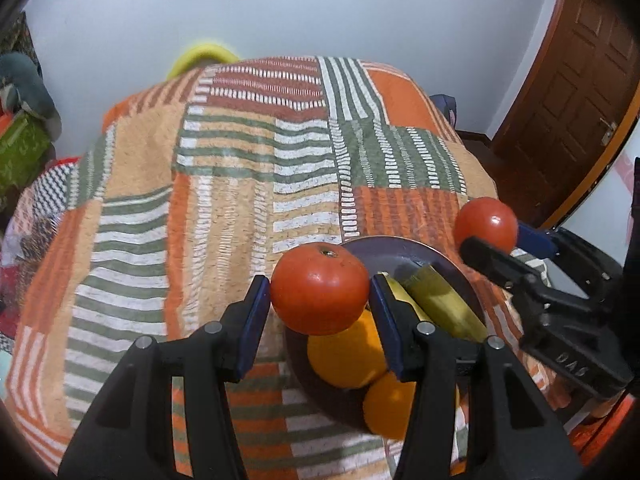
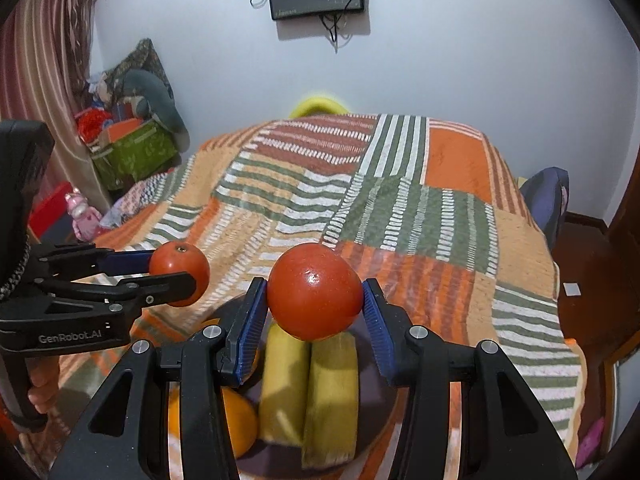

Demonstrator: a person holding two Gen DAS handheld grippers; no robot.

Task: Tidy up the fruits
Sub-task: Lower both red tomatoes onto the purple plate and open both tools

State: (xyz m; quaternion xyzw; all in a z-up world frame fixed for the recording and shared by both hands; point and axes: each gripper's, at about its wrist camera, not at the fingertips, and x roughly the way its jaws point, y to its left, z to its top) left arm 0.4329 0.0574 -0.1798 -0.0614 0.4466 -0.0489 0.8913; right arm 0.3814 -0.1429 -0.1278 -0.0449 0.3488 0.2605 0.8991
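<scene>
1. The left tongs [image 1: 320,300] are clenched on a red tomato [image 1: 320,288], blue pads pressed to both its sides; it hangs above the near-left part of the dark plate [image 1: 400,246], over an orange [image 1: 346,354].
2. The right tongs [image 2: 316,304] are likewise clenched on a second tomato [image 2: 315,291], held above the plate's middle, directly over two bananas [image 2: 308,392].
3. On the plate, a second orange [image 1: 390,406] lies at the near rim, touching the first, with the bananas side by side on the right.
4. The plate rests on a bed under a striped orange-and-green bedspread [image 1: 240,160], near its front edge.
5. Judgement: the plate is already crowded. A tomato let go from this height may land on rounded fruit, roll off the rim and away across the soft cover, or bruise.
6. Both tongs crowd the same plate, so they could knock each other or nudge the stacked oranges if lowered together.
</scene>
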